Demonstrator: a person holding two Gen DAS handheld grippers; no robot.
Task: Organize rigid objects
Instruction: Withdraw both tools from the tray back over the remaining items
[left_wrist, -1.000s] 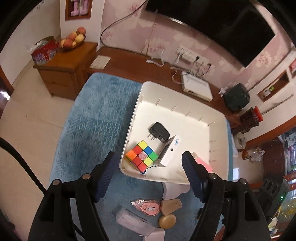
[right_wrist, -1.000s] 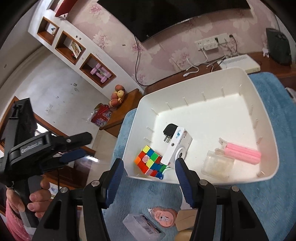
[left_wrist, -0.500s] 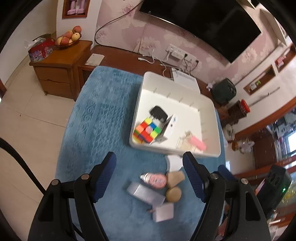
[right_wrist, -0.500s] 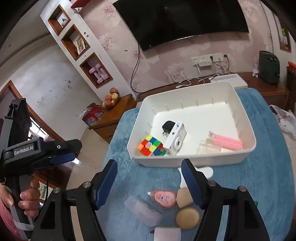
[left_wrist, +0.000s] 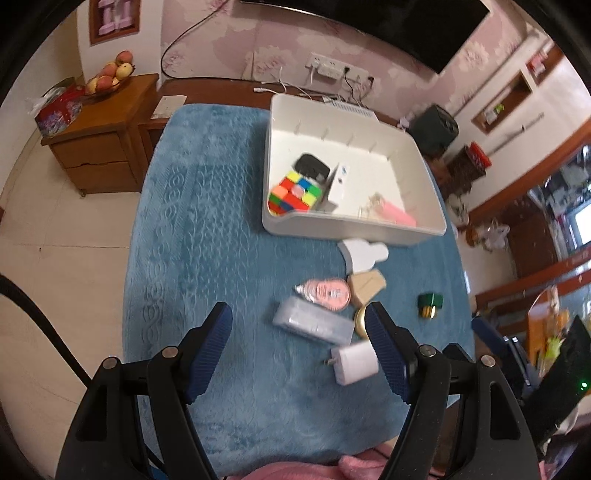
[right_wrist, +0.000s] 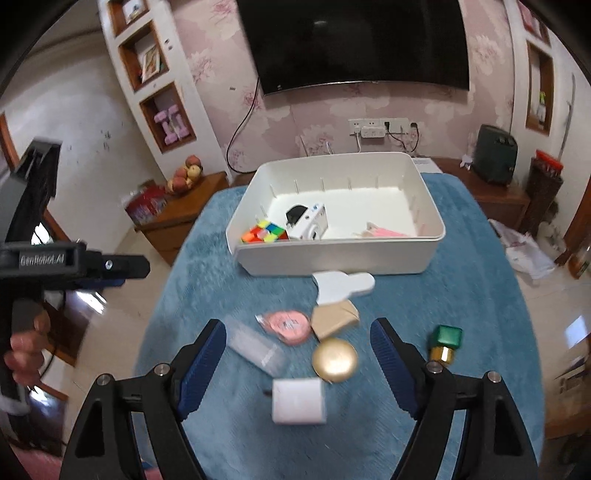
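Note:
A white bin (left_wrist: 343, 227) (right_wrist: 340, 258) stands on the blue cloth and holds a colour cube (left_wrist: 291, 194) (right_wrist: 264, 230), a black plug (left_wrist: 312, 166), a white box (right_wrist: 312, 223) and a pink item (left_wrist: 397, 214). In front of it lie a white flat piece (right_wrist: 343, 284), a tan piece (right_wrist: 334, 319), a pink tape dispenser (right_wrist: 286, 325), a clear case (right_wrist: 255, 347), a gold disc (right_wrist: 334, 358), a white charger (right_wrist: 299, 400) and a green-gold block (right_wrist: 445, 341). My left gripper (left_wrist: 301, 350) is open and empty above the case. My right gripper (right_wrist: 299, 363) is open and empty above the disc and charger.
The blue cloth (left_wrist: 207, 221) covers the table. A wooden cabinet with a fruit bowl (left_wrist: 107, 77) stands at the left. A wooden shelf with a power strip (right_wrist: 373, 129) runs behind the bin under the TV (right_wrist: 354, 40). My left gripper also shows in the right wrist view (right_wrist: 74, 262).
Both grippers have pulled back and up from the bin toward the near side of the table. The loose items in front of the bin now sit between the fingers. Both stay open.

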